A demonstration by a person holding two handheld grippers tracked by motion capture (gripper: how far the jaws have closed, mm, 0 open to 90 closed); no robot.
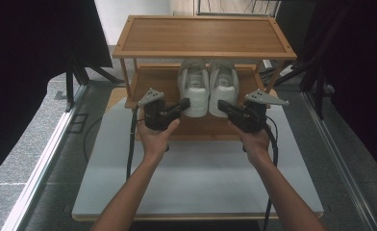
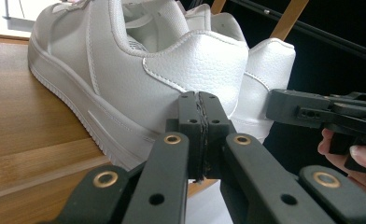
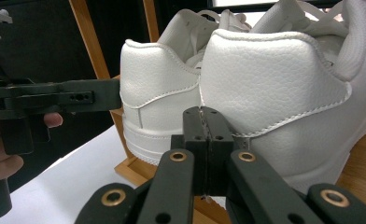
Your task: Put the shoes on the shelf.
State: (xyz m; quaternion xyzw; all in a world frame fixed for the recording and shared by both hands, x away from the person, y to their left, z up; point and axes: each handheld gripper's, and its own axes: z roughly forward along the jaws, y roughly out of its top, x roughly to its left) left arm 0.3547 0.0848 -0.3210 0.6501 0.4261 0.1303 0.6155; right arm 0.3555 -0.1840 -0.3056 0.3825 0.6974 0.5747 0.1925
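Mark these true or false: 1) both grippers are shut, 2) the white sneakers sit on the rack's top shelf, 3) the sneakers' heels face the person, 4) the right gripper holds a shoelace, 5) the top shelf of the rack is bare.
1) Both grippers are shut. True: the left gripper and the right gripper each have their jaws pressed together with nothing between them.
2) False: the white sneakers stand on the lower shelf of the wooden shoe rack.
3) True: the heels point toward the person's side of the table.
4) False: the right gripper holds nothing; it sits just behind a heel.
5) True: nothing lies on the top shelf.
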